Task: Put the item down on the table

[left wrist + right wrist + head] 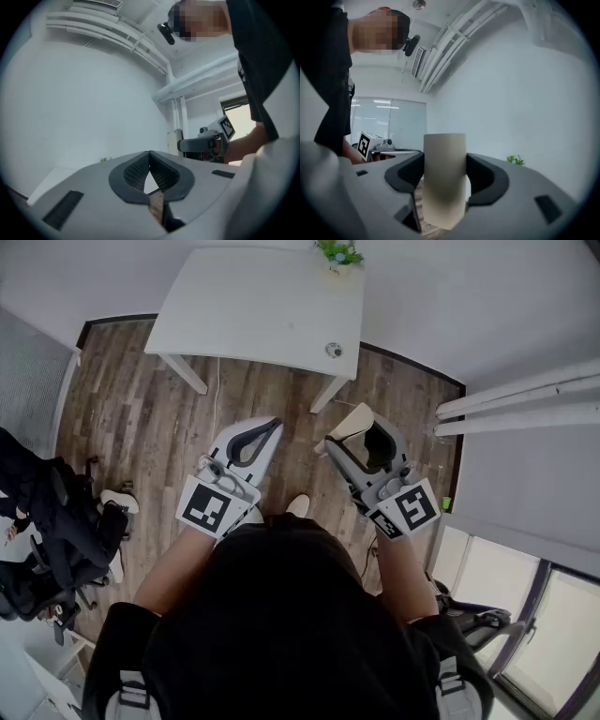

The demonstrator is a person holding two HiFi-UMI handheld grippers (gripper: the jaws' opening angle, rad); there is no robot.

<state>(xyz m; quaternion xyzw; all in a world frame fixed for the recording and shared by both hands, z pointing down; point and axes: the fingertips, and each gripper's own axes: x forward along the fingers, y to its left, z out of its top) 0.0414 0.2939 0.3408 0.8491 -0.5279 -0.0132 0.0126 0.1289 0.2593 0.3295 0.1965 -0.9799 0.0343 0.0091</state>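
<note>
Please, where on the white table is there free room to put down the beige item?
Most of the white table is bare: the wide part from its left edge to the small round object. It is crowded only on the right side, between that object and the potted plant at the far corner.

— What are you seeing of the room?
— I'm looking down on a dark wood-plank floor (141,409); a white table (253,306) is standing far ahead by the white wall (94,277), a small green plant (339,252) sitting at its far edge.
— And the sides?
— I'm seeing white pipes (525,395) running along the right wall, daylight coming through glass panels (562,634) near right, a black office chair (66,531) at left.
</note>
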